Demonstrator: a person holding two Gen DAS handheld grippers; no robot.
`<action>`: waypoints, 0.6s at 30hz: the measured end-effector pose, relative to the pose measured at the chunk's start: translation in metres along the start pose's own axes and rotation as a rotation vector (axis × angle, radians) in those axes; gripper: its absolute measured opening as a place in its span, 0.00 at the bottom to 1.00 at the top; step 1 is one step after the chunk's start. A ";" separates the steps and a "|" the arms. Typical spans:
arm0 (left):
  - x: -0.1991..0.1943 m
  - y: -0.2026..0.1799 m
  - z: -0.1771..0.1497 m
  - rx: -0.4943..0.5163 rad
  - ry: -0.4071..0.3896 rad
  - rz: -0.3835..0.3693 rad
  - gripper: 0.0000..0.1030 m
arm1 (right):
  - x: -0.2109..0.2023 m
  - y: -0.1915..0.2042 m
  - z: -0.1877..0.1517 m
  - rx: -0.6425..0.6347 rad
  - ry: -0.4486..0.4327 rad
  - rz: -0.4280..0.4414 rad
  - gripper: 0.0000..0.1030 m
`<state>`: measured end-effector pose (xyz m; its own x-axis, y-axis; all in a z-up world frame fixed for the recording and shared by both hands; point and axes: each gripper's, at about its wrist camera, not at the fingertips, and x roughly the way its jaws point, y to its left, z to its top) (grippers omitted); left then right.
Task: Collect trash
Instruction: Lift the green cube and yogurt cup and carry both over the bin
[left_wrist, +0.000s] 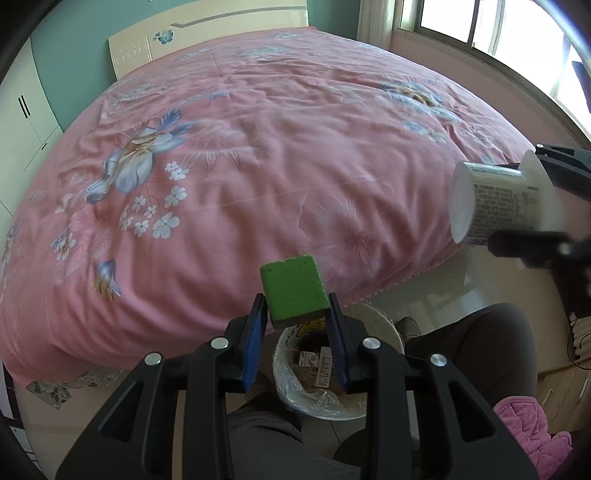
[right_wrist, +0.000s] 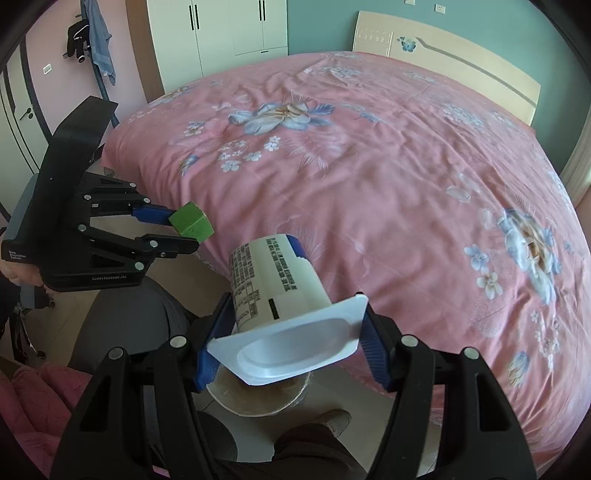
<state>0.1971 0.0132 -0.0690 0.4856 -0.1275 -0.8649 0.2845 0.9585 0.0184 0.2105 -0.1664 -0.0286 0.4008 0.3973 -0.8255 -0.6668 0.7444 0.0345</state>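
Note:
My left gripper (left_wrist: 297, 314) is shut on a green block (left_wrist: 294, 290), held above a white trash bin (left_wrist: 384, 325) lined with a clear bag that has wrappers in it. The same block (right_wrist: 192, 223) shows in the right wrist view, pinched by the left gripper (right_wrist: 184, 230). My right gripper (right_wrist: 291, 332) is shut on a white yogurt cup (right_wrist: 273, 280) with printed text, its square rim toward the camera. That cup (left_wrist: 491, 205) appears at the right edge of the left wrist view. The trash bin (right_wrist: 258, 398) lies just below the cup, partly hidden by it.
A wide bed with a pink floral cover (left_wrist: 258, 155) fills the space ahead. The person's dark-trousered legs (left_wrist: 472, 362) flank the bin, with a shoe (right_wrist: 332, 421) on the tiled floor. A pink garment (left_wrist: 532, 432) lies at the right. White wardrobes (right_wrist: 221, 33) stand behind.

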 end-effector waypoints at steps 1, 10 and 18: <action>0.006 -0.002 -0.004 0.002 0.013 -0.006 0.34 | 0.007 0.001 -0.003 0.005 0.014 0.010 0.62; 0.063 -0.021 -0.038 0.012 0.144 -0.058 0.34 | 0.076 0.014 -0.049 0.037 0.145 0.079 0.62; 0.115 -0.031 -0.067 -0.006 0.253 -0.099 0.34 | 0.132 0.024 -0.089 0.069 0.255 0.123 0.62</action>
<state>0.1889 -0.0141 -0.2020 0.2332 -0.1536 -0.9602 0.3153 0.9460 -0.0748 0.1921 -0.1437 -0.1870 0.1434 0.3455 -0.9274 -0.6527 0.7374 0.1738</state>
